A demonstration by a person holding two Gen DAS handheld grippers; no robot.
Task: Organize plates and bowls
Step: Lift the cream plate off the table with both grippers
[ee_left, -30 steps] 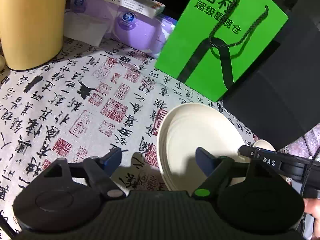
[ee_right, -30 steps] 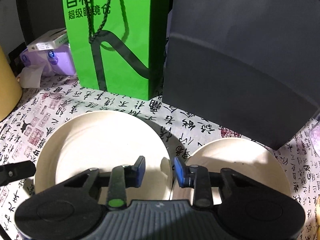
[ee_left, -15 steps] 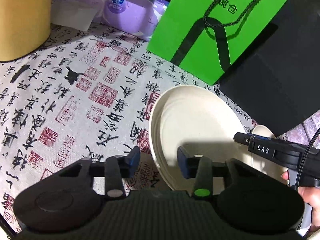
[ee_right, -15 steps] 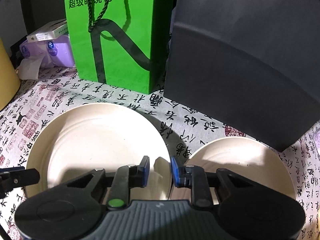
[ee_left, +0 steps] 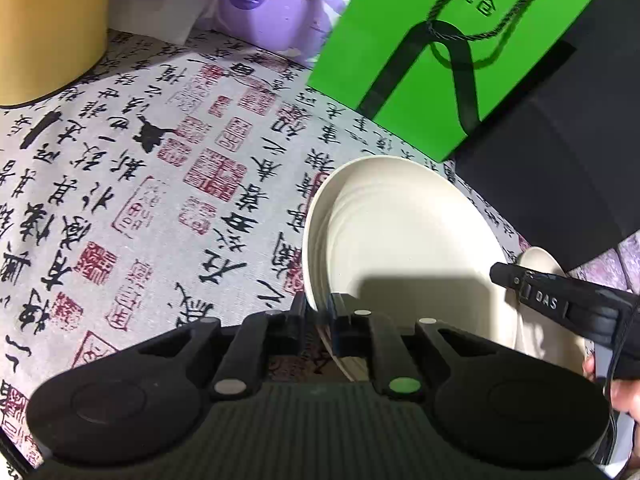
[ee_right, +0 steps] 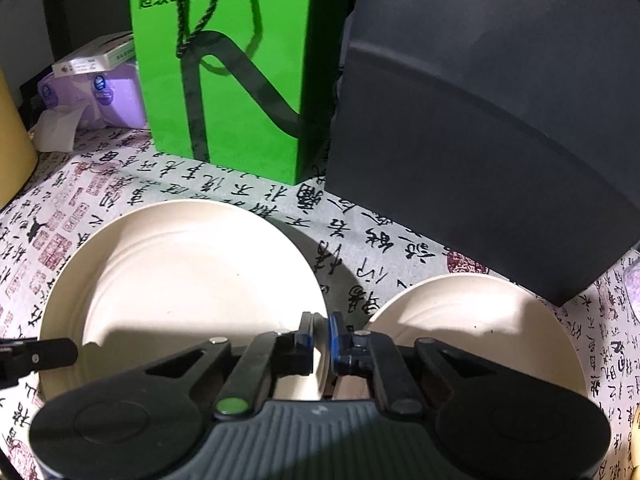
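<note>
Both tongs clamped on the big plate: left tongs [ee_left: 318, 314] pinch its left rim, right tongs [ee_right: 320, 334] its right rim. Plate [ee_right: 180, 280] sits on table w/ small plate [ee_right: 480, 332] beside, prob. touching. Nothing stacked yet; lift + stack remain.

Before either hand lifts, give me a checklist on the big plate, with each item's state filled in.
1. Left gripper shut on the large plate rim: ok.
2. Right gripper shut on the opposite rim: ok.
3. Small plate clear of the right gripper: cannot tell, it sits very close.
4. Green bag and dark box behind, apart from the large plate: ok.
5. Nothing lying on the large plate: ok.
</note>
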